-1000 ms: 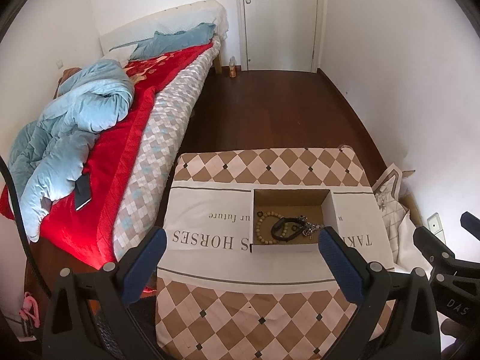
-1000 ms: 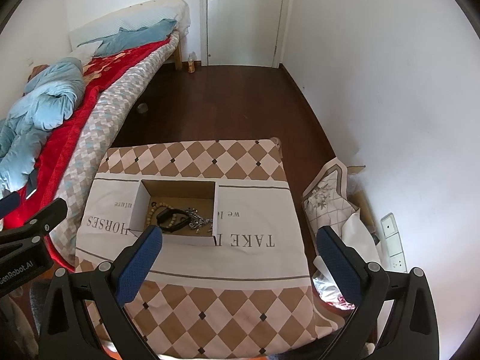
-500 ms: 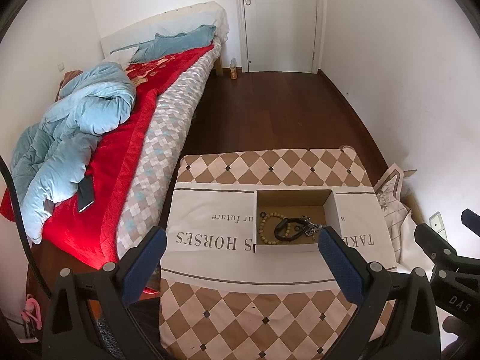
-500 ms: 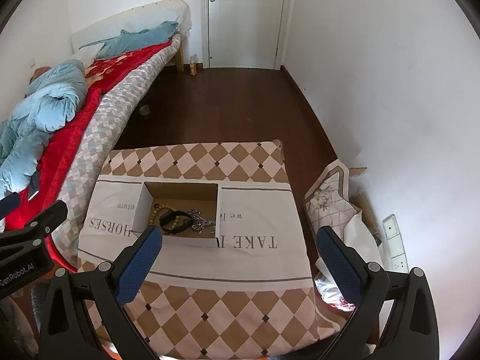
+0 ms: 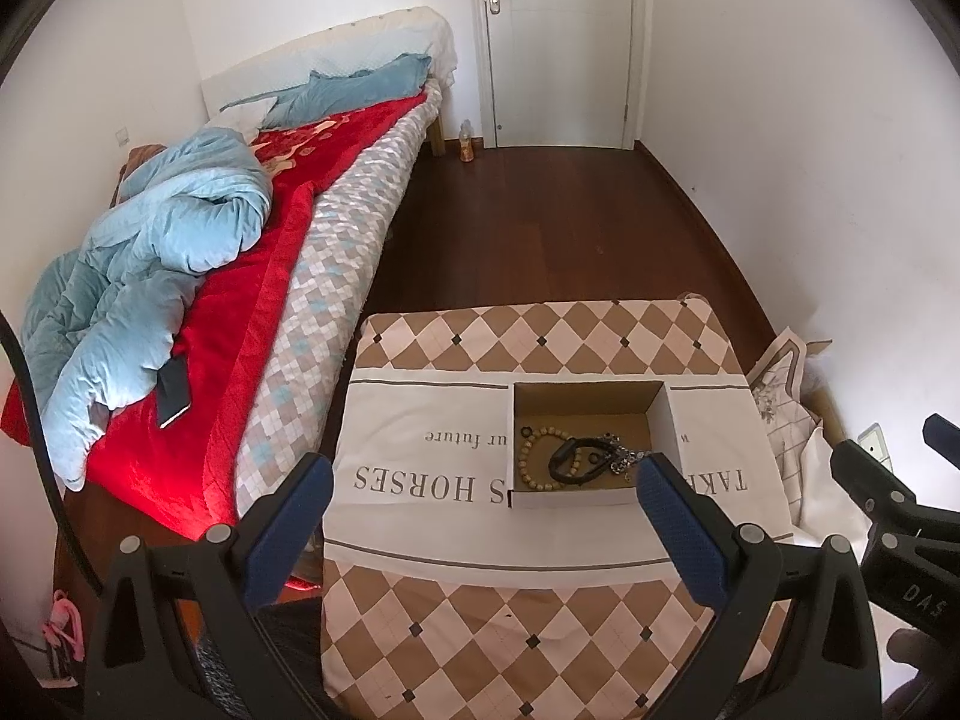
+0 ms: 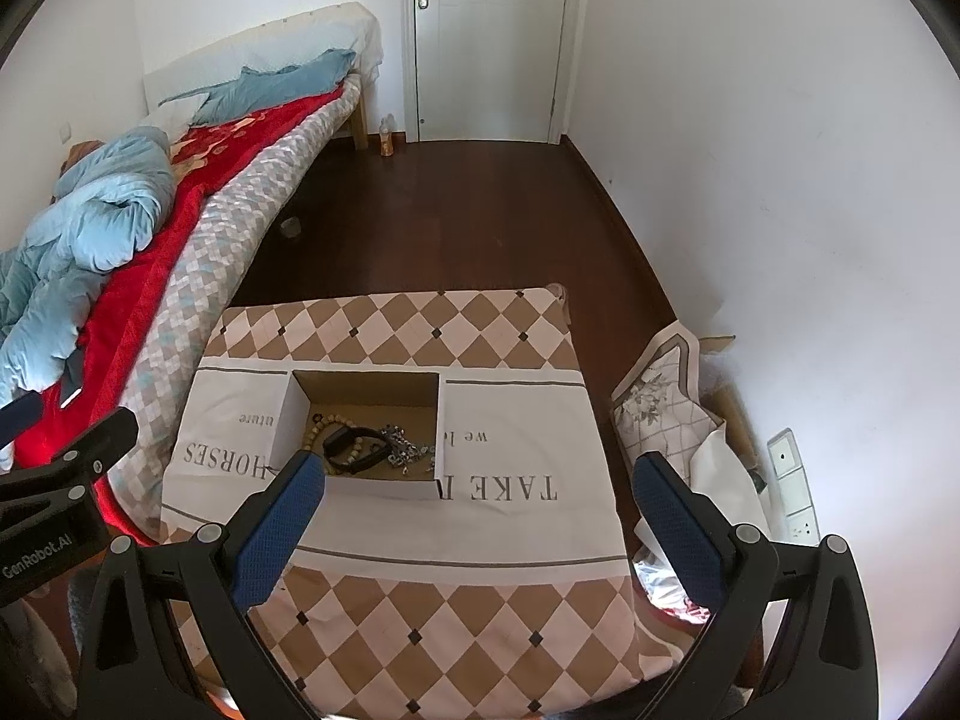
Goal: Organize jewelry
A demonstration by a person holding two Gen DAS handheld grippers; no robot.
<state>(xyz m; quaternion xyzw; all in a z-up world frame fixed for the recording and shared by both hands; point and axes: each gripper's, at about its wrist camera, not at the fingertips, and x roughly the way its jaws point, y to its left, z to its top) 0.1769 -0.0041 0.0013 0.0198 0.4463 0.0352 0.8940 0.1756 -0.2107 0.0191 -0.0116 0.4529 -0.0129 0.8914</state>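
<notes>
On the table's (image 5: 540, 630) middle band, left to right:
Left gripper (image 5: 483, 531): spread wide, holding nothing, above the near edge.
Box (image 5: 570, 498): open cardboard, on the cloth's white strip.
Contents: bead bracelet (image 5: 531, 459) at left, black band (image 5: 567, 462) at centre, metal chain (image 5: 624, 459) at right.
Right gripper (image 6: 474, 531): spread wide, holding nothing, above the near edge.

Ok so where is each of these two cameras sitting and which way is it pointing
Left wrist: on the left gripper, high over the table's near edge, looking down at the cardboard box of jewelry; its blue fingers show, with the right gripper at the right edge.
Right wrist: on the right gripper, similarly high, facing the same box; the left gripper shows at the left.
Shared: box, checkered tablecloth, bed, door.
</notes>
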